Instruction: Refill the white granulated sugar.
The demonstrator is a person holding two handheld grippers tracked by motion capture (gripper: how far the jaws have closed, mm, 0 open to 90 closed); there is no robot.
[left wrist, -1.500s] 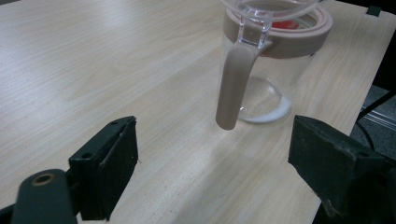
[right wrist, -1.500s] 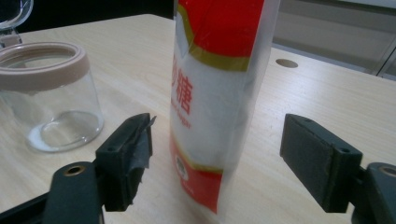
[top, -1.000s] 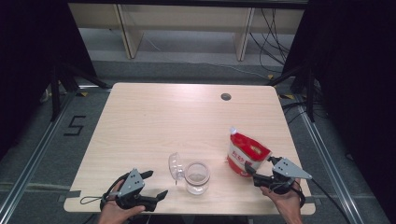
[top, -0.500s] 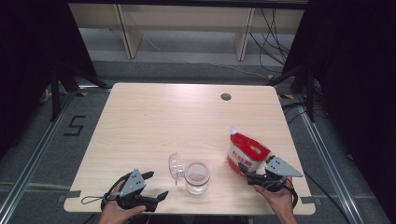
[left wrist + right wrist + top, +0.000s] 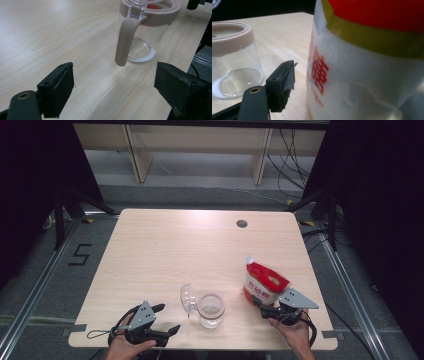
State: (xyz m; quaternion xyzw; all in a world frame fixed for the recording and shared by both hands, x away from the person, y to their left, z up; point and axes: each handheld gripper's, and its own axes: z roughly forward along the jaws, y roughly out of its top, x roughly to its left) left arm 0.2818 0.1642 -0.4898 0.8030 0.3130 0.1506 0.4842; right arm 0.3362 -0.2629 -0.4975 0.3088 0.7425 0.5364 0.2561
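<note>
High view: standing near desk (image 5: 165, 245) front, bag (image 5: 264, 285) waiting beside open jar (image 5: 210, 310), ready for pouring. Right gripper (image 5: 265, 309) closing in, fingers spread around bag base, not yet pinching; left gripper (image 5: 167, 319) resting, fingers spread.

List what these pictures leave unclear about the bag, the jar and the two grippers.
- Bag: right gripper view cuts off its top and base; the red print is only partly readable.
- Right gripper: in the high view its grey plate hides the jaws, so contact with the bag is unclear.
- Jar: left gripper view crops its rim.
- Left gripper: jaws small in the high view.
</note>
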